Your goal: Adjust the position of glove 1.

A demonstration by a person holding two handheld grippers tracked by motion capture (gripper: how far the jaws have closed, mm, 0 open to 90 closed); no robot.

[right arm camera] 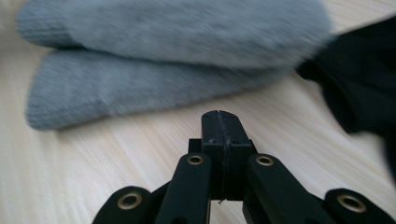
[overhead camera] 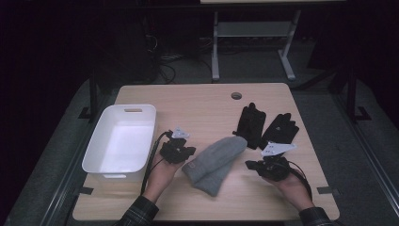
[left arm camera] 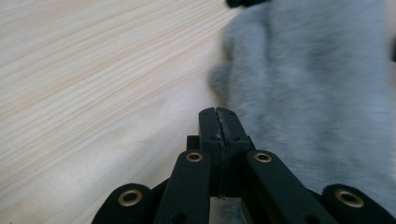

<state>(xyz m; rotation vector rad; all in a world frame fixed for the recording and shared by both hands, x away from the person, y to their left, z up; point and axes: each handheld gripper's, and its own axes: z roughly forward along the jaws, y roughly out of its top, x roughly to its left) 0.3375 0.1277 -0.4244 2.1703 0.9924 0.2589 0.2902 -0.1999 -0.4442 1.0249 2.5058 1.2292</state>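
Two hand-held tools flank one grey knit beanie (overhead camera: pixel 215 163) on the light wooden bench (overhead camera: pixel 202 101), which has bare room behind the hat and along its near edge. Left of it, near the bench's left edge, sits an empty white plastic tub (overhead camera: pixel 121 141); just behind the hat's far tip lie two black gloves (overhead camera: pixel 266 126). The beanie lies folded, its long axis running diagonally from near-left to far-right. The left gripper (overhead camera: pixel 187 151) sits just beside the hat's near-left end, and in the left gripper view its jaws are pressed together with nothing between them, the grey knit (left arm camera: pixel 317 84) right ahead. The right gripper (overhead camera: pixel 250 165) points at the hat's long side from the right, a little farther off, jaws likewise together and empty; bare wood (right arm camera: pixel 140 140) separates it from the fabric.
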